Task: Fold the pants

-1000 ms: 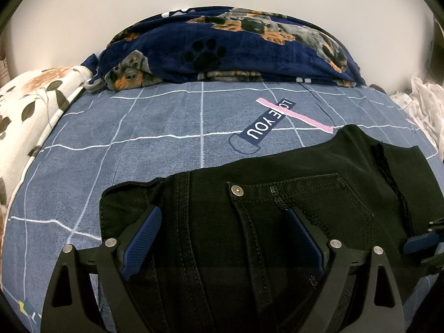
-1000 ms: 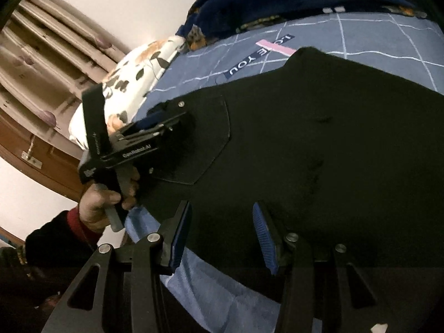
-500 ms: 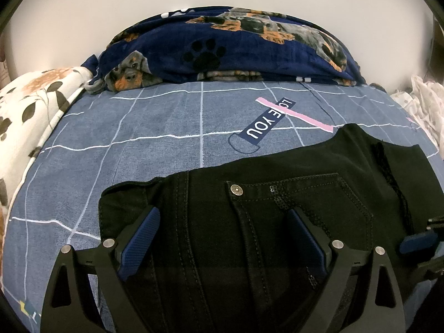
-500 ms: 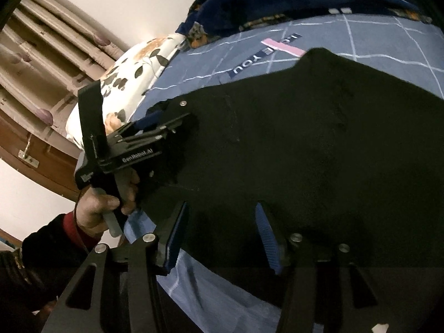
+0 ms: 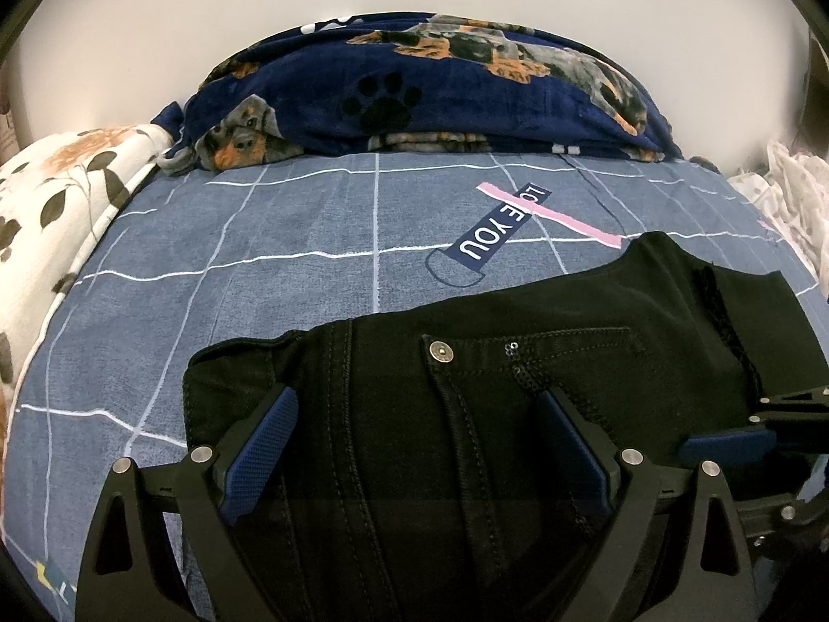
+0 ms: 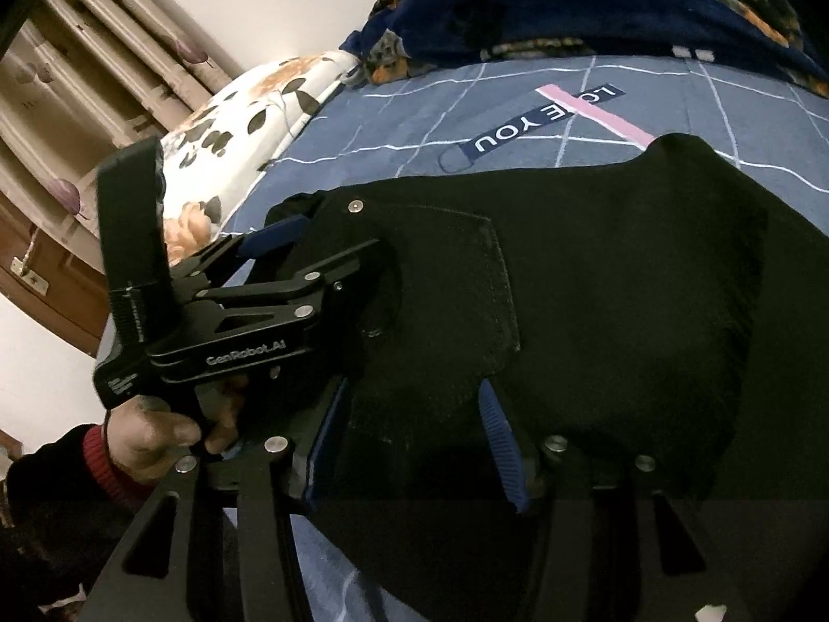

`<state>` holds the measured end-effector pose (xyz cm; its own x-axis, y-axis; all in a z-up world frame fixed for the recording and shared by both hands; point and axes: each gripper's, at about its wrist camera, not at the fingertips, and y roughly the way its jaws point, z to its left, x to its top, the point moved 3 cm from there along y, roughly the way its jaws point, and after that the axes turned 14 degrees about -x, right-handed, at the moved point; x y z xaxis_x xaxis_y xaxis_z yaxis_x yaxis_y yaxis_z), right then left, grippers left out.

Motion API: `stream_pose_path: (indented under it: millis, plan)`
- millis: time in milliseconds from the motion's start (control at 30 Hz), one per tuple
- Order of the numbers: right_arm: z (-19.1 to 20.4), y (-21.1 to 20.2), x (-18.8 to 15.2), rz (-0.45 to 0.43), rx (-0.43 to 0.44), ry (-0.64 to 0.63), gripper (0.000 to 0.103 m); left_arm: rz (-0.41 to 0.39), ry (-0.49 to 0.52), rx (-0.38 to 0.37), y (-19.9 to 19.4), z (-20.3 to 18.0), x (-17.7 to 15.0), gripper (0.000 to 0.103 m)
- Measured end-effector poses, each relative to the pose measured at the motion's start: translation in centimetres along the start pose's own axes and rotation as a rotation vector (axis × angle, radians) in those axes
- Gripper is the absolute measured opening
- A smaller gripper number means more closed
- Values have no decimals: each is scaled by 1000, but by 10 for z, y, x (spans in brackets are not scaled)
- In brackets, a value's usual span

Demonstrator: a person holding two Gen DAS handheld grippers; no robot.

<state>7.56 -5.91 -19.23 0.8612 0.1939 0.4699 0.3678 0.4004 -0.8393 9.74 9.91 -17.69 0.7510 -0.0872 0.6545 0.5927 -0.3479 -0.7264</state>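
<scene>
Both claws gape over black pants (image 5: pixel 518 363), right (image 6: pixel 409 446) opening; sheet (image 5: pixel 259 238) seemingly reads "LOVE YOU".

A bed (image 5: pixel 217 280) was covered by a blue-grey sheet (image 5: pixel 290 238) crossed by thin white lines, with a dark strip printed "LOVE YOU" (image 5: pixel 497 230) and a pink stripe across it. Black pants (image 5: pixel 466 363) were laid flat on the near part of the sheet (a metal rivet and a stitched pocket could be seen on them). A navy blanket (image 5: pixel 425 83) printed with dogs and a paw was heaped at the far end. A white flowered quilt (image 5: pixel 57 207) was spread along the left edge, and pale crumpled cloth (image 5: pixel 792 197) was seen at the right edge.
</scene>
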Motion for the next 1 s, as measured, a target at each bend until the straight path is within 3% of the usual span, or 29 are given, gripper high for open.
stream_pose_path:
  millis: [400, 533, 633, 733, 900, 1000]
  plan:
    - [16, 5, -4, -24, -59, -92, 68, 8, -11, -21, 0, -5, 4, 95]
    - [15, 4, -4, -15, -56, -92, 68, -34, -69, -93, -28, 2, 15, 95]
    - [13, 3, -4, -12, -41, -79, 69, -67, -101, -39, -58, 22, 21, 95]
    - [12, 3, -5, -11, -23, -67, 71, -81, -177, -68, -83, 49, 22, 95]
    - [13, 3, -5, -9, -9, -61, 76, -11, -198, -137, -105, 75, 3, 95]
    - [13, 3, -4, -5, -6, -60, 76, 17, -223, -177, -109, 83, -12, 88]
